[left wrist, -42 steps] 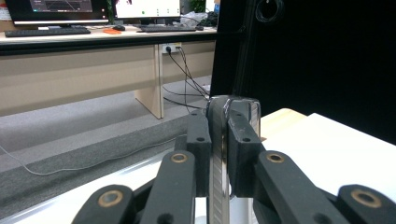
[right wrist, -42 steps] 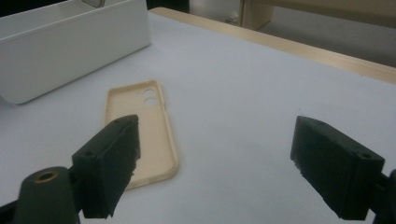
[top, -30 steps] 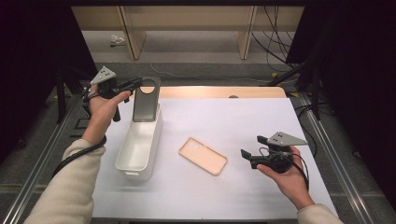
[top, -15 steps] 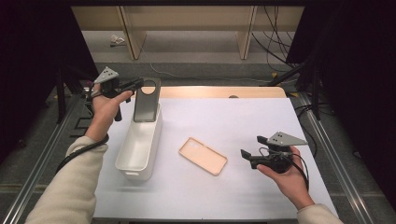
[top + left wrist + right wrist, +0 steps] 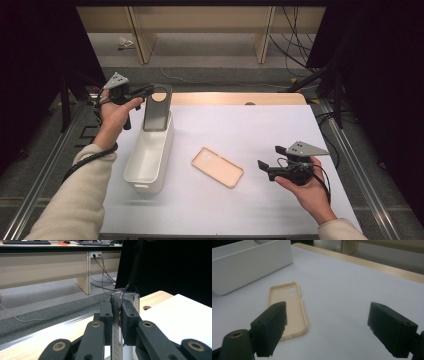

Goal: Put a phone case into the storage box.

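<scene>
Nothing's shifted since a sec ago: left gripper (image 5: 148, 90) clamps the dark phone case (image 5: 157, 107) upright over the white bin (image 5: 150, 152)'s far end. It looks light, thin, bendy — pinch its edge. Right gripper (image 5: 261, 167) open nr beige case (image 5: 217, 167).

Barely a shift: left tongs (image 5: 150, 91) with the dark phone case (image 5: 158, 108), marginally nearer the white bin (image 5: 148, 159).

Left black two-jaw gripper (image 5: 150, 91) raised, jaws clamped; right black two-jaw gripper (image 5: 264, 167) low, jaws wide apart.
</scene>
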